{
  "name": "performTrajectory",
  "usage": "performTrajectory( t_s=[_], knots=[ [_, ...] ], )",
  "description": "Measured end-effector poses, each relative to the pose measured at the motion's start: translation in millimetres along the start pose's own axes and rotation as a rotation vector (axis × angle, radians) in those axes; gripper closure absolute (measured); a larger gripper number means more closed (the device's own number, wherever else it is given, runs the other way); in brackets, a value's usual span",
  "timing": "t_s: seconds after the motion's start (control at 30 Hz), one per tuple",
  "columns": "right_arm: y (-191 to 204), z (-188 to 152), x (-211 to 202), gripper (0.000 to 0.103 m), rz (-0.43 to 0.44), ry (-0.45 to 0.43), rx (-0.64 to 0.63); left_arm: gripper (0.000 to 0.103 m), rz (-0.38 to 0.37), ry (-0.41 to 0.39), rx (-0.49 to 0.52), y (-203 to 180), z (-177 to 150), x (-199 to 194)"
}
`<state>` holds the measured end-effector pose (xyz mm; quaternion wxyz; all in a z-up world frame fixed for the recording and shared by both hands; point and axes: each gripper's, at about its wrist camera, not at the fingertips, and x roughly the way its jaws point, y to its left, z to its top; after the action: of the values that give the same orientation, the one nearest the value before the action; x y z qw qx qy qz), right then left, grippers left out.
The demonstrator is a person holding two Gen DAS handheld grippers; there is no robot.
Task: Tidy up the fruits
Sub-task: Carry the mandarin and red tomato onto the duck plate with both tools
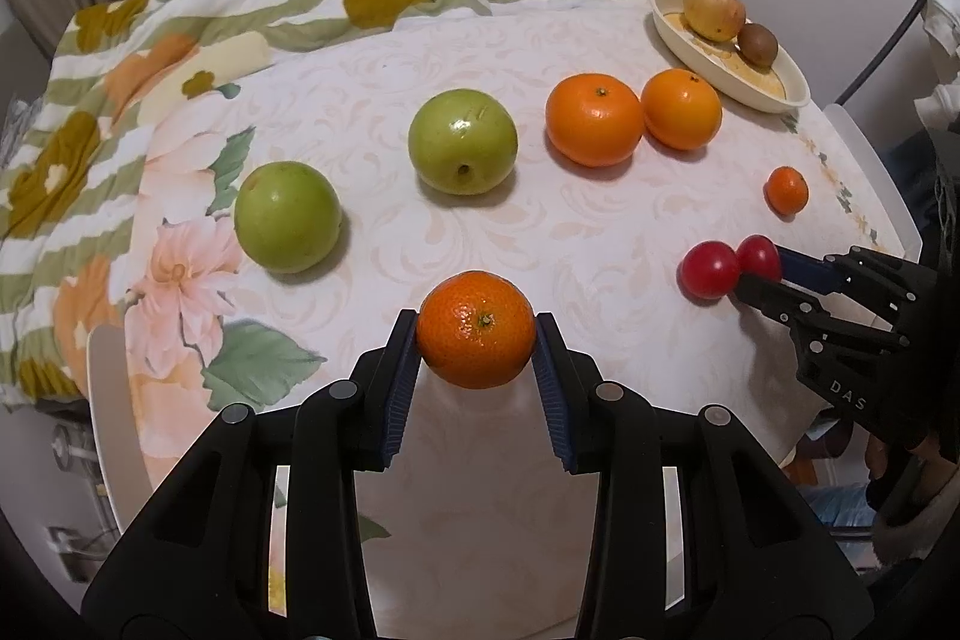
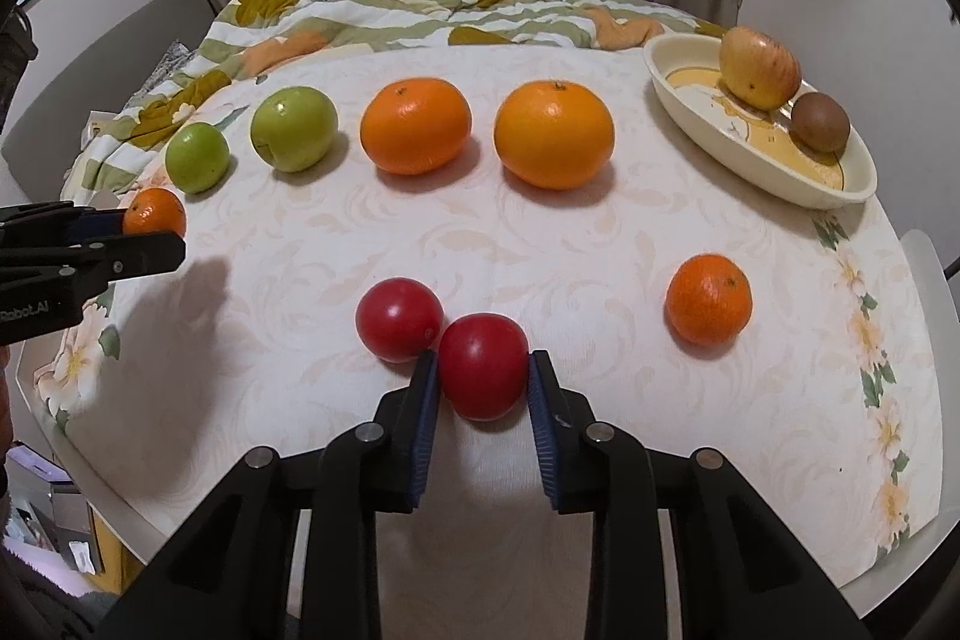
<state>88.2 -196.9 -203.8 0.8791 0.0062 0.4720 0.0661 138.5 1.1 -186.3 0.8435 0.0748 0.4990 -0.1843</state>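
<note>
- We hold a small tangerine in our left gripper, its blue pads pressed on the fruit's two sides, at the near edge of the table, far from the dish.
- We hold a red fruit in our right gripper, the jaws closed on its flanks; it touches a second red fruit on the side away from the dish.
- A second small tangerine sits alone between the red pair and the dish, nearer our right gripper than our left.
- Further from us, a row runs away from the dish: two big oranges closest to it, then two green apples.
- Farthest, the dish at the table's far right corner holds a yellow-red apple and a kiwi.
- We judge the fruits are being grouped by kind. The coming move turns on this: the loose small tangerine lies across the table from our left gripper, on the dish side, with the red pair and our right gripper in between.
- To pair the tangerines our left hand would have to cross toward the dish past our right hand, so the crossing is the risk.
</note>
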Motion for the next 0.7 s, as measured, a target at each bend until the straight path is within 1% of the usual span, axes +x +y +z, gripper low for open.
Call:
performTrajectory(
  t_s=[0.13,0.3,0.47,0.7],
  knots=[
    [-4.4,5.2,-9.9,0.076,0.004,-0.019,-0.001,0.059,0.001,-0.008,0.0,-5.0,9.1,-3.7],
    [-20.8,19.8,-32.3,0.076,0.002,-0.052,0.005,0.059,-0.002,-0.036,-0.004,-20.0,29.8,-17.2],
    [-49.4,38.9,-58.1,0.076,-0.002,-0.083,0.009,0.059,-0.003,-0.081,-0.006,-48.2,60.1,-32.0],
    [-103.6,67.9,-84.0,0.076,-0.015,-0.121,-0.019,0.059,-0.02,-0.143,-0.015,-98.8,106.8,-36.4]
  ],
)
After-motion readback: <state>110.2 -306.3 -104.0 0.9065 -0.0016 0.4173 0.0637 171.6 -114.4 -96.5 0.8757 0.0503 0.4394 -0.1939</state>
